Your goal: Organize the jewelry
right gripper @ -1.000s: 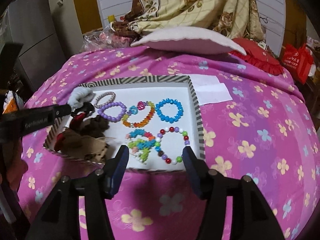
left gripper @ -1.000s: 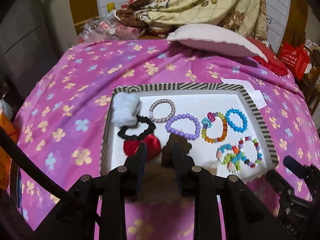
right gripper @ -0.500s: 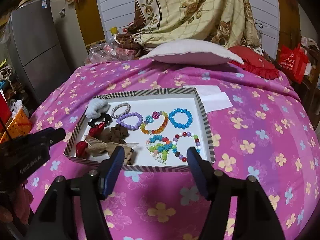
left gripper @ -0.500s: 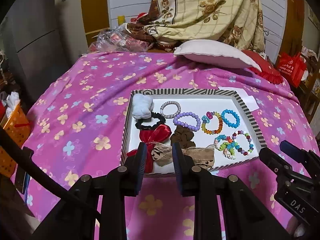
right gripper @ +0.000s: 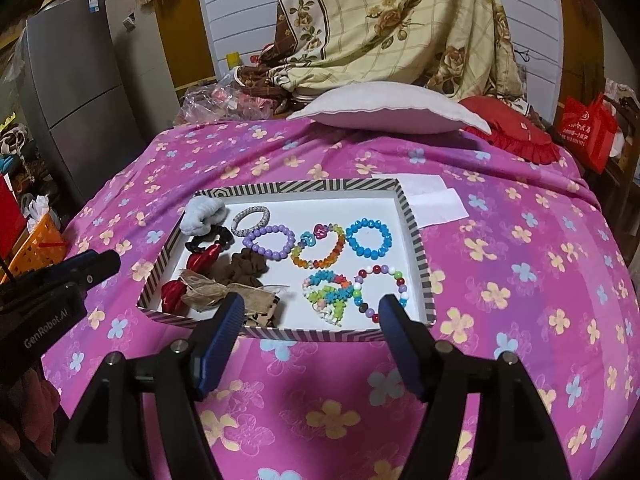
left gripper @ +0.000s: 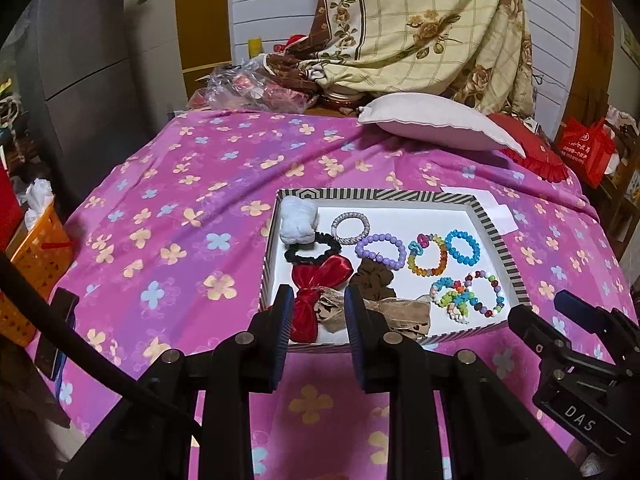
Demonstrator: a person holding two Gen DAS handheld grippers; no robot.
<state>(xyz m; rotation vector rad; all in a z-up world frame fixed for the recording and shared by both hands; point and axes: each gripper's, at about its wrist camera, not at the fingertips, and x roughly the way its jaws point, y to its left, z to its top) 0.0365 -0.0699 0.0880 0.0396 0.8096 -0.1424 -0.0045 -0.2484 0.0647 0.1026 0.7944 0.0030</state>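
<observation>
A striped-rim white tray [left gripper: 498, 236] [right gripper: 416, 240] lies on the pink flowered bedspread. It holds several bead bracelets, among them a purple one [left gripper: 380, 250] [right gripper: 269, 242] and a blue one [left gripper: 462, 246] [right gripper: 368, 239], plus a white scrunchie [left gripper: 298, 220], a black one, a brown one [right gripper: 244, 268], a red bow [left gripper: 316, 280] and a tan bow [left gripper: 404, 312] [right gripper: 224, 292]. My left gripper [left gripper: 315, 316] is open and empty, just short of the tray's near edge. My right gripper [right gripper: 310, 322] is wide open and empty at the near edge.
A white pillow [right gripper: 384, 110] and red cushion [right gripper: 508, 132] lie at the bed's far end under a hanging floral cloth. White paper [right gripper: 432, 200] lies right of the tray. An orange basket [left gripper: 28, 264] and a grey fridge [right gripper: 76, 92] stand left.
Both grippers have pulled back and up from the tray. The tan bow, under the left gripper a second ago, now lies in the tray's near part.
</observation>
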